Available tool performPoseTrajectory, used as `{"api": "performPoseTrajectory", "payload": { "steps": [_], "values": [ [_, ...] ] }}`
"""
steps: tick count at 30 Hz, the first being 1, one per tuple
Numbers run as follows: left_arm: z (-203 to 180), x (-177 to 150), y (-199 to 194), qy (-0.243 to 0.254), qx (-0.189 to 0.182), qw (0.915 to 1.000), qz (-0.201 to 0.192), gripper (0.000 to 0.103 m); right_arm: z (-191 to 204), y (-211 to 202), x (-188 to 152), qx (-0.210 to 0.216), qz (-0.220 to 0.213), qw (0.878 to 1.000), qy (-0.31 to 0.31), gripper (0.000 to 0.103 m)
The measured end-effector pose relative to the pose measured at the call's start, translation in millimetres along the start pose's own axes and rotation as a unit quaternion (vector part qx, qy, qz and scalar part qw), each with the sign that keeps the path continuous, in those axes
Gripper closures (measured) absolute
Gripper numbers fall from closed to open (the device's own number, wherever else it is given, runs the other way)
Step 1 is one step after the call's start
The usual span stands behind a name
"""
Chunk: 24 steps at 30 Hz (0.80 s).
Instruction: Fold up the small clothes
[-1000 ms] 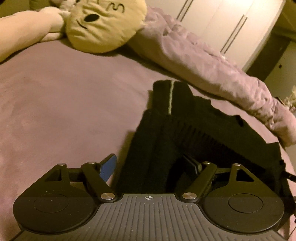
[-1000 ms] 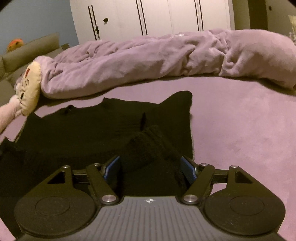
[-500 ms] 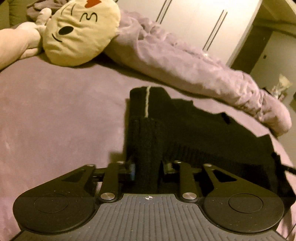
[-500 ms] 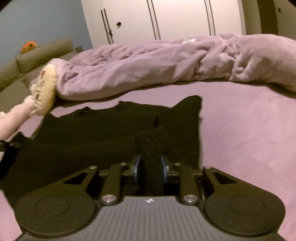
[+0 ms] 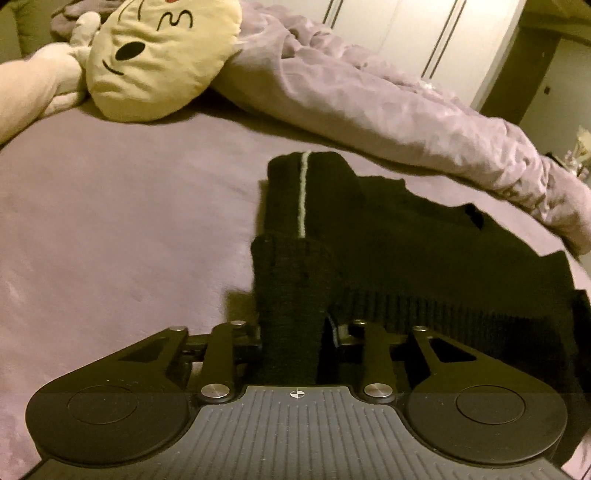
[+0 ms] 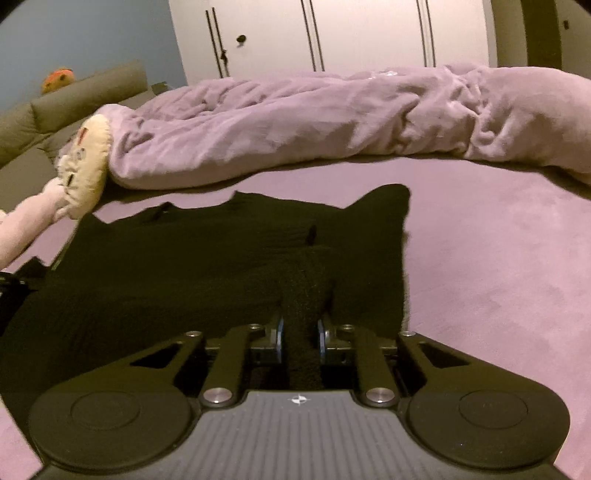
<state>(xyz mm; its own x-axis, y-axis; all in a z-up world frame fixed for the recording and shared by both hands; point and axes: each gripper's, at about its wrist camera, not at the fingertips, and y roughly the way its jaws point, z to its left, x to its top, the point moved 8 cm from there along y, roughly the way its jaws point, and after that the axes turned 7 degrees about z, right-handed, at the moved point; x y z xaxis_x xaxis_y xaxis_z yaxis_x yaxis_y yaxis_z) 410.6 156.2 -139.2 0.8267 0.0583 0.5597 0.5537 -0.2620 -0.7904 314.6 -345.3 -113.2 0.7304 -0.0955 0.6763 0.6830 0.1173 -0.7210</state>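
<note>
A black knit sweater [image 5: 424, 251] lies spread on the purple bed [image 5: 110, 221], its folded-in sleeve marked by a pale stripe [image 5: 303, 192]. My left gripper [image 5: 295, 332] grips a raised bunch of the sweater's near hem, its jaws still closing on the knit. In the right wrist view the same sweater [image 6: 184, 266] stretches away to the left. My right gripper [image 6: 300, 328] pinches another ridge of the hem between its blue pads [image 6: 279, 332], jaws closing tight. The fabric hides the fingertips of both.
A rumpled lilac blanket [image 6: 332, 122] runs along the far side of the bed. A cream plush cushion with a drawn face [image 5: 155, 55] lies at the far left beside a pink plush limb [image 5: 33, 85]. White wardrobe doors [image 6: 351, 33] stand behind.
Both grippers went from wide open around the hem to pinched on bunches of black knit. The left view has shifted slightly, and the gripped fabric now stands up from the bed.
</note>
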Motion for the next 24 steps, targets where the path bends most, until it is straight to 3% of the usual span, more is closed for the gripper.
{"api": "performPoseTrajectory", "payload": {
  "steps": [2,7,10,12,19,24],
  "values": [
    [-1.9,0.8,-2.0,0.006,0.009,0.9999,0.002,0.078,3.5,0.8,-1.1,0.004,0.002,1.0,-0.002,0.087],
    [-5.8,2.4,-4.9,0.013,0.019,0.9997,0.004,0.082,3.2,17.0,0.6,-0.002,0.017,1.0,0.015,0.075],
    [-6.1,2.6,-6.7,0.013,0.019,0.9997,0.004,0.086,2.9,24.2,0.8,0.003,0.024,0.999,0.034,0.077],
    [-7.2,2.9,-10.7,0.015,0.018,0.9997,0.001,0.088,5.0,21.4,0.1,0.009,0.021,0.999,0.037,0.087],
    [-18.2,11.1,-45.9,0.034,0.007,0.9986,-0.041,0.089,19.6,-15.1,10.5,-0.012,-0.037,0.999,0.007,0.09],
    [-26.1,40.9,-76.8,0.034,0.004,0.9953,-0.091,0.089,21.1,-33.9,37.5,-0.016,-0.074,0.997,0.006,0.09]
  ]
}}
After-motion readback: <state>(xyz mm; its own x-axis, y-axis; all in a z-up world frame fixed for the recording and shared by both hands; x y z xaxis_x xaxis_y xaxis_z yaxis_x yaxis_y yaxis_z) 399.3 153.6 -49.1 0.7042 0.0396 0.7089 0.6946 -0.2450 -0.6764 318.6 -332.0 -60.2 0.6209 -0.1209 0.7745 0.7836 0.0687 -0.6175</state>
